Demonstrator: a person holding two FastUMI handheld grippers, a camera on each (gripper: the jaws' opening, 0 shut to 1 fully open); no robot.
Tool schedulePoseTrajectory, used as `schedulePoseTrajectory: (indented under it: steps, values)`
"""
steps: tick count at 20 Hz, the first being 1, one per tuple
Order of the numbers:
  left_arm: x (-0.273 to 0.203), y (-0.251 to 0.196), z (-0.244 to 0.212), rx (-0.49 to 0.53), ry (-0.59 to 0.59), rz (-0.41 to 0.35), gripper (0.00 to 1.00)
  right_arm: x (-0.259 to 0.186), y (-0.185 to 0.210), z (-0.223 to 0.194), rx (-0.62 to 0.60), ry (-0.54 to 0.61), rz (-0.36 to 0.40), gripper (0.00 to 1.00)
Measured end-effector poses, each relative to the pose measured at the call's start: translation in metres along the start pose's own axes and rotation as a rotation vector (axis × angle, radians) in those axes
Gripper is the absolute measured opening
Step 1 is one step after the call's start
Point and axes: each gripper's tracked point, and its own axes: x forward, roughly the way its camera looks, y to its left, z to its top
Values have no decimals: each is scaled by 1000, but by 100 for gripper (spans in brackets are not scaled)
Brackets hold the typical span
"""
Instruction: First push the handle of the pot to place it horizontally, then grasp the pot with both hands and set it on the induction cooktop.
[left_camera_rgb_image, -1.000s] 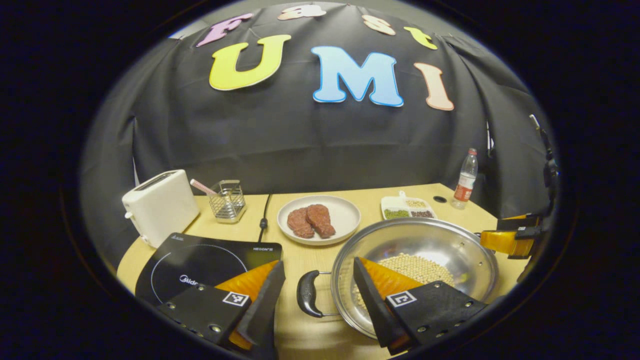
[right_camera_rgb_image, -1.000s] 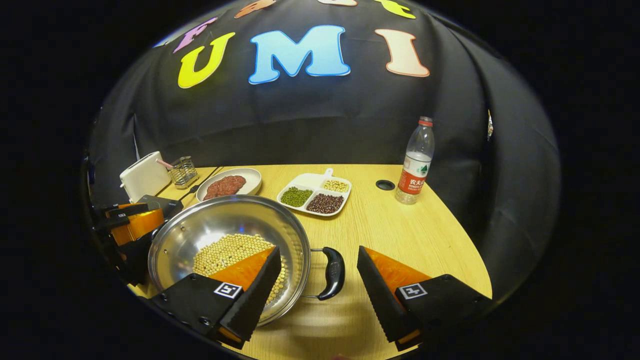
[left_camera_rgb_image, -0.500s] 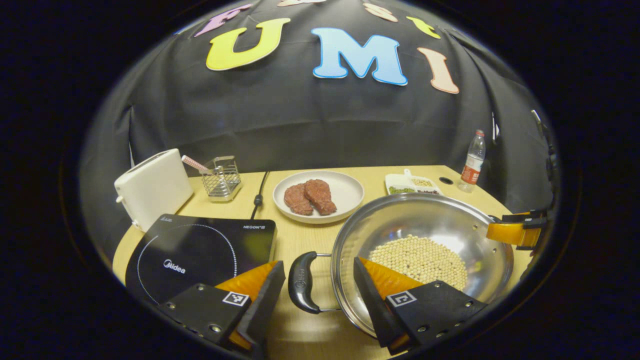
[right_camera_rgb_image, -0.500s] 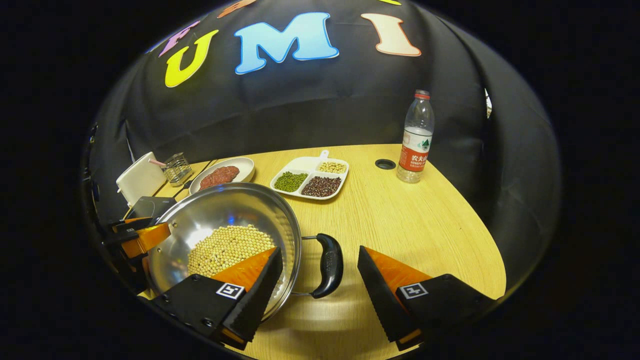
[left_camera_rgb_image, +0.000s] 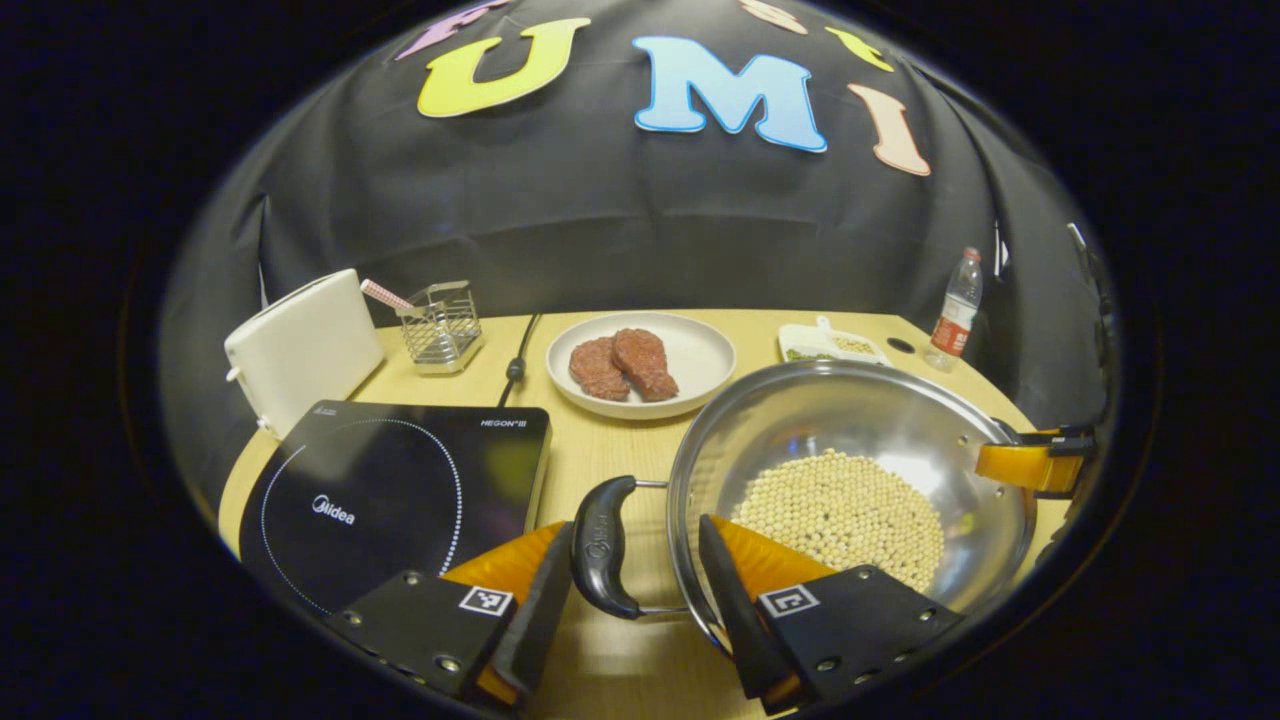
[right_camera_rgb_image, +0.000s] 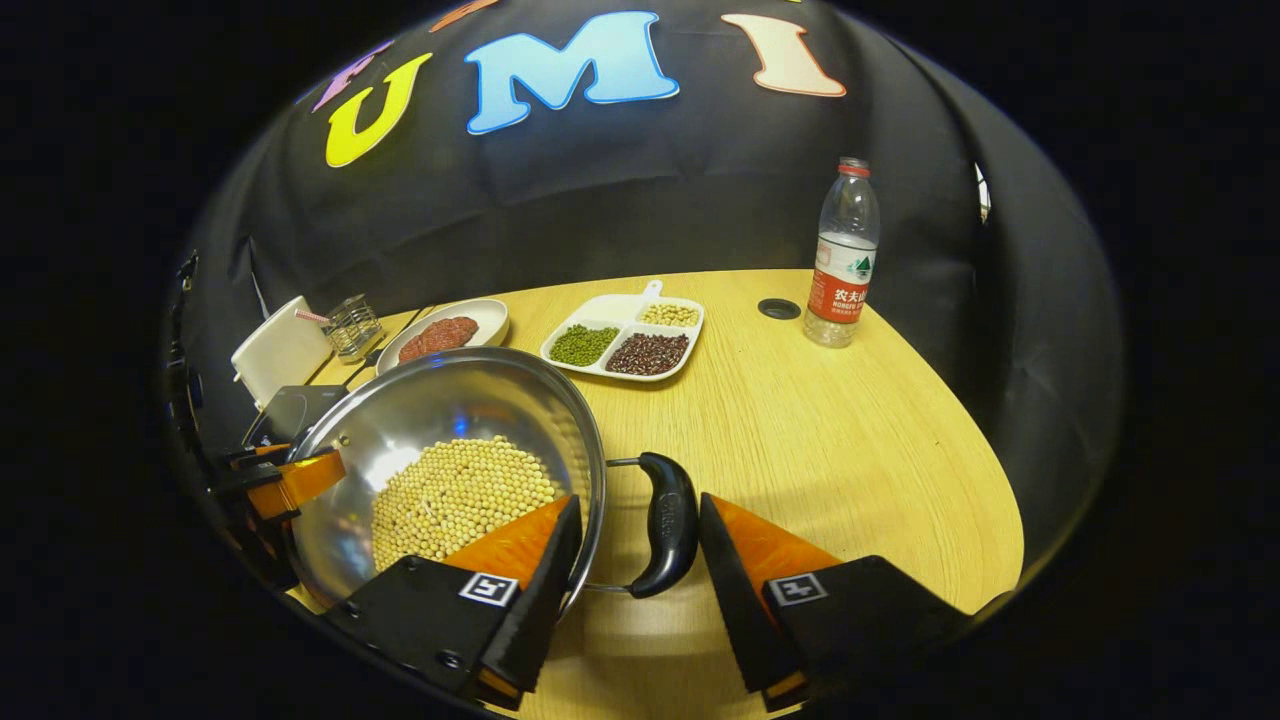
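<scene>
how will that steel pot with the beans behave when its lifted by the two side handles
The pot is wide, shallow and thin-walled, so probably light itself; the layer of beans adds some weight. The loose beans will likely slide and shift the load if it tilts. Its black handles sit on thin wire loops, so uneven lifting may rock it.

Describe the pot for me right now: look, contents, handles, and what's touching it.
The pot is a wide, shallow, shiny steel bowl holding a layer of soybeans. It sits on the wooden table, right of the induction cooktop. Black loop handles lie horizontal on both sides, each between an open gripper's fingers: left gripper, right gripper. Firm contact is unclear.
</scene>
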Motion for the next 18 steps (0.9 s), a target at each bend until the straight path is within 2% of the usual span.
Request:
schedulePoseTrajectory:
  steps: [1,2,3,5,8,9,10,11,12,14,16,18]
  values:
    - [-1,0,0,0,4,2,68,1,-1,-1,-1,1,-5,69]
    - [1,-2,1,-1,-2,5,71,2,-1,-1,12,5,-8,66]
    - [0,0,0,1,4,9,65,1,-1,-1,28,10,-13,66]
    - [-1,0,1,-13,5,15,67,-2,1,-2,43,23,-18,57]
    - [1,0,2,-22,13,27,60,2,2,-1,45,31,-24,47]
    - [0,0,2,-25,14,31,61,-1,3,-1,51,34,-23,47]
    - [-1,0,3,-30,14,34,54,-1,3,0,52,37,-20,47]
    - [-2,1,2,-36,14,38,56,0,3,0,50,38,-17,43]
    - [-4,1,2,-44,19,41,56,-1,3,1,48,41,-16,47]
    - [-10,2,1,-56,21,41,53,-7,6,1,51,47,-17,46]
    - [-17,6,7,-60,8,32,59,-17,12,6,40,32,-22,46]
    - [-27,12,13,-61,-4,22,56,-29,18,11,47,21,-32,47]
